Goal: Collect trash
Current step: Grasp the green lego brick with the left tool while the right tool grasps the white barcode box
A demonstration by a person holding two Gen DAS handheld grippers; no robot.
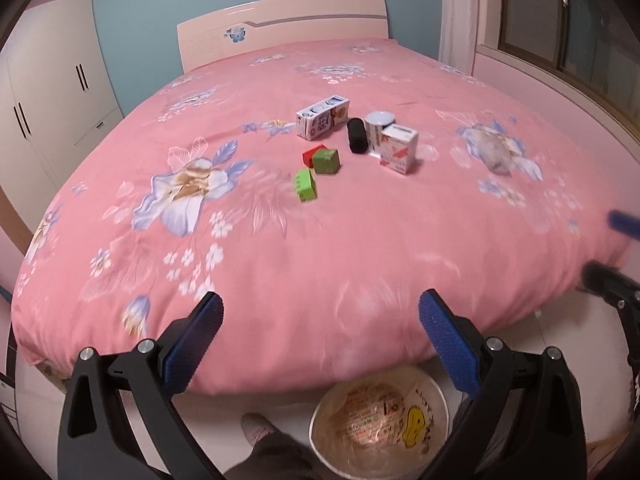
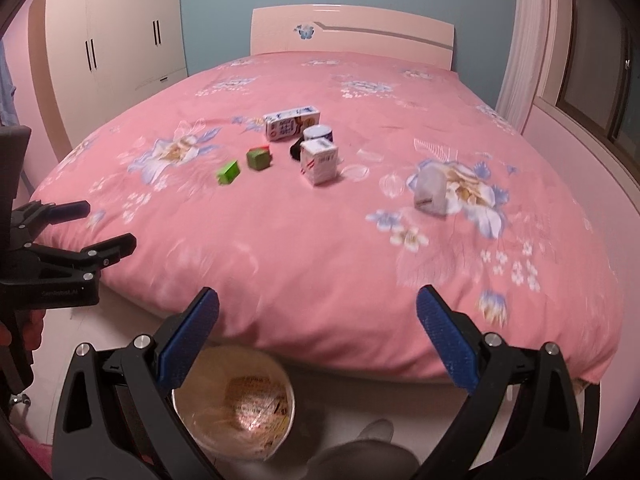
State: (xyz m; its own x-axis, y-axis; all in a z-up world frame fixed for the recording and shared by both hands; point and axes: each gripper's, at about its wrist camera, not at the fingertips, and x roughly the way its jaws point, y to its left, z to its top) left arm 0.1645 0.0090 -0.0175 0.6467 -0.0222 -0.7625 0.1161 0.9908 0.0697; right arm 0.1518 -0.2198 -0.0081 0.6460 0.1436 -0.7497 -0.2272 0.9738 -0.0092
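Pink, soft bedding (image 1: 320, 248) is carrying far-off trash (image 1: 394, 148); both the left gripper (image 1: 320, 320) and right gripper (image 2: 318, 312) are hovering released, so light cartons are risking toppling when nudged.

1. Bedspread (image 1: 320, 240): pink, printed with white and lilac-blue flowers.
2. Headboard (image 1: 280, 24): cream, grey stripe, blue butterfly motif.
3. Wall (image 1: 140, 8): dull blue; wardrobe (image 1: 60, 80) off-white with black handles.
4. Lying carton (image 1: 322, 117): white with blue print.
5. Upright carton (image 1: 399, 149): white with red marks.
6. Cylinder (image 1: 357, 135): black.
7. Cup (image 1: 379, 123): white, dark blue rim.
8. Blocks: dark green block (image 1: 327, 161), red block (image 1: 311, 155), bright green block (image 1: 306, 185).
9. Bin (image 1: 380, 424): white rim, clear liner with red print and a yellow patch.
10. Both gripper finger pads (image 1: 204, 340): blue, dotted texture; frames black.
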